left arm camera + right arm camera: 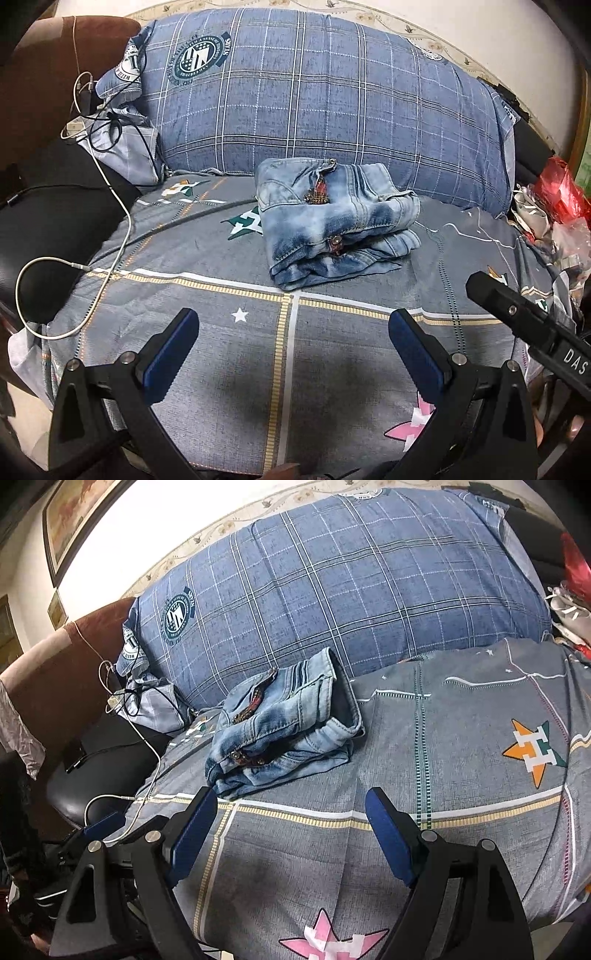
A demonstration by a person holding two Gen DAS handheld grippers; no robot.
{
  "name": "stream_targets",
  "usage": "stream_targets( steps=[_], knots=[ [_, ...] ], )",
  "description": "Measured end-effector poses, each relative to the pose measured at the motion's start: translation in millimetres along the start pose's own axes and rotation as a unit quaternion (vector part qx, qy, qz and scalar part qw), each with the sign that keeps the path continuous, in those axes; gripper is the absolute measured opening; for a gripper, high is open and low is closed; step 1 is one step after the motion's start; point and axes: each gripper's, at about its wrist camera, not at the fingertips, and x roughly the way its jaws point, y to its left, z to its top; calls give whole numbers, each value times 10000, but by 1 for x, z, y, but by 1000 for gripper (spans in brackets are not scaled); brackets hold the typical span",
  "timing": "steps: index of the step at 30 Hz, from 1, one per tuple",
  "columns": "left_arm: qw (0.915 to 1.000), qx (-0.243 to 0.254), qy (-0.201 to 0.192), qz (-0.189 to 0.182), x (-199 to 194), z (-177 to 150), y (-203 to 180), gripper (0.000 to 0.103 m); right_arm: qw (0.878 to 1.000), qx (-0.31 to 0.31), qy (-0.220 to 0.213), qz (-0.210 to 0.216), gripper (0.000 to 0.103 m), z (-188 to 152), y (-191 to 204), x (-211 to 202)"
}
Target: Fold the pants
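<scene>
- Folded pants [334, 221]: light-washed denim, stacked in a compact bundle on the bed cover [207, 369]. The bundle lies just in front of the large plaid pillow [314, 99] and well apart from both grippers.
- Hidden detail: the inner layers of the bundle are not visible; only the top panel, a stitched waistband edge, rivets and a small dark-red patch show. The patch design cannot be made out.
- Cut-off areas: the fisheye border darkens every corner. The red plastic bag [561, 192] and the clutter at the right edge are partly cropped in both views. The framed picture [74, 520] on the wall is cropped at the upper left.
- White cable [110, 236]: runs from the chargers beside the pillow, over the black seat [55, 229], and loops down at the bed edge. Its far end is lost among tangled black wires.
- Left gripper [293, 347]: jaws spread wide, blue pads facing each other, nothing between them. It hovers above bare bed cover, touching nothing visible.
- Right gripper [291, 830]: jaws likewise spread wide and unloaded, above the cover, short of the pants. Its black body also enters the left wrist view at the right edge.
</scene>
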Motion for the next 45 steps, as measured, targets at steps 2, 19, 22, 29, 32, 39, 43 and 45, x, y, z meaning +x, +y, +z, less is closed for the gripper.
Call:
stream_targets(
  steps=[2,19,22,29,32,39,43,45],
  knots=[
    [10000,9,20,-7,1,0,-1,102,10000,-27,15,-2,83,0,1,1],
    [9997,152,161,-37,4,-1,-5,102,9999,16,144,23,83,-1,1,8],
    [9997,139,182,-50,5,-1,-4,102,9999,-11,154,21,83,-2,2,8],
    [9997,167,175,-68,4,-1,-6,102,9999,-17,156,7,83,-1,3,9],
    [9997,178,137,-63,3,-1,-6,102,9999,-32,135,-1,83,-1,3,9],
    [9996,264,88,7,3,0,-6,102,9999,-27,158,-22,83,-1,3,11],
    [9996,257,98,41,3,-1,-4,102,9999,-13,162,0,83,1,4,12],
    [9997,230,72,70,1,-1,-2,102,9999,-52,163,3,83,2,4,14]
  ],
)
